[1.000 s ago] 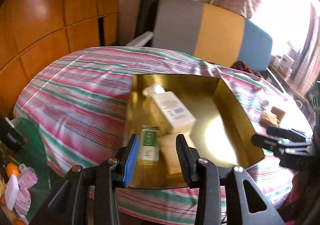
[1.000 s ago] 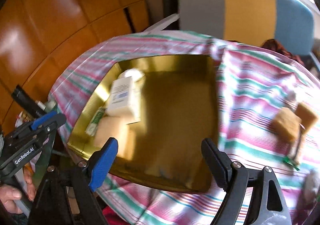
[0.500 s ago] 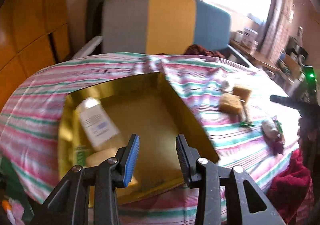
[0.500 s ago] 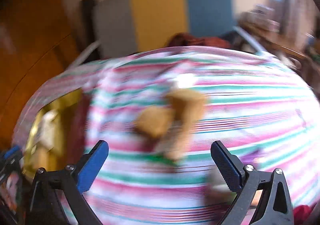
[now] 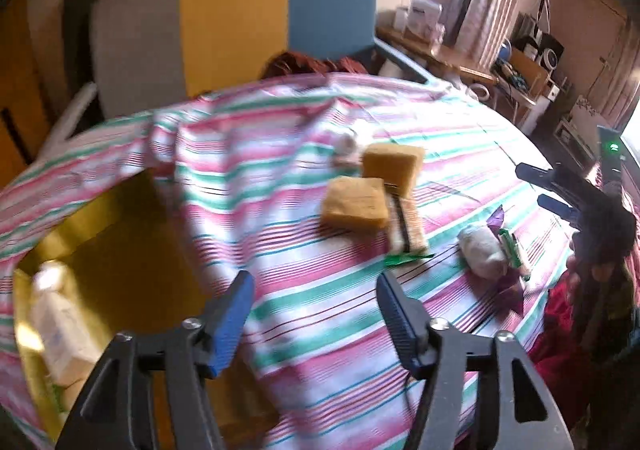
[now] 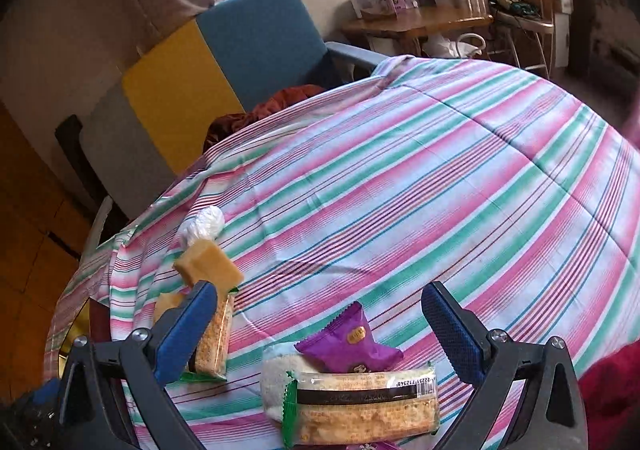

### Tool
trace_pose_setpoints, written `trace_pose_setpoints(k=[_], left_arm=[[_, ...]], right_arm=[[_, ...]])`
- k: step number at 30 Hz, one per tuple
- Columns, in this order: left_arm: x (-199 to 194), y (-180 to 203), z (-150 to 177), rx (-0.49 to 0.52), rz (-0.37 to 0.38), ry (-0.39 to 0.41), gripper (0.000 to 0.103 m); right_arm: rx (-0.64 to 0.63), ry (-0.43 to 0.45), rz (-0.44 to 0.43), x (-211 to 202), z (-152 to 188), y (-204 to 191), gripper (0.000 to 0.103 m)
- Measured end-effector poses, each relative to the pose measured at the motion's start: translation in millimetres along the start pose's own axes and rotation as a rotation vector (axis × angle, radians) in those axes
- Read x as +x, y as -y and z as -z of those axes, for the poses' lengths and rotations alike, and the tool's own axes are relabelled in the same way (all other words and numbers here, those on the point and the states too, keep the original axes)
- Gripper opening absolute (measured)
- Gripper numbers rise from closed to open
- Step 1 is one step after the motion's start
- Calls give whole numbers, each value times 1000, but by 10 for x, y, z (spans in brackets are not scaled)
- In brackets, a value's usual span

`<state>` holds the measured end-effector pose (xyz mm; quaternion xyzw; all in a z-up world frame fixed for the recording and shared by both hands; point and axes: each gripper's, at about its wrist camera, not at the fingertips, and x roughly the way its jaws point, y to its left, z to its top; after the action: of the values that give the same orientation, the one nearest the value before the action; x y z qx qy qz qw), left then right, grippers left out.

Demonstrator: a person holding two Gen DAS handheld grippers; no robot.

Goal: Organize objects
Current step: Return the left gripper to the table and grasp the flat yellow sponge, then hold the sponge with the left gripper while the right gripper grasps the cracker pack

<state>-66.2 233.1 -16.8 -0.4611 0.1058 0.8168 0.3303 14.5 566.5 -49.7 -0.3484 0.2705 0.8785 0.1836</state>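
My left gripper is open and empty above the striped cloth, right of the gold tray, which holds a white bottle. Two yellow sponges and a wrapped snack bar lie ahead of it. My right gripper is open and empty just above a purple packet, a wrapped cracker bar and a white rice cake. It also shows at the right edge of the left wrist view. A sponge and a snack bar lie by its left finger.
A grey, yellow and blue chair stands behind the table with a red cloth on its seat. A white wad lies behind the sponges. A wooden side table with boxes stands at the back right.
Both grippers have swung right, away from the gold tray and toward the snacks and sponges. My left gripper's jaws have opened wider.
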Motion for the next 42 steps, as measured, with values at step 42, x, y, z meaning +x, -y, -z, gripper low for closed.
trace_pose_setpoints(k=[42], left_arm=[[697,482,677,106,-28,50,66]], right_arm=[[-5,-79,-50,146,56,-6,103]])
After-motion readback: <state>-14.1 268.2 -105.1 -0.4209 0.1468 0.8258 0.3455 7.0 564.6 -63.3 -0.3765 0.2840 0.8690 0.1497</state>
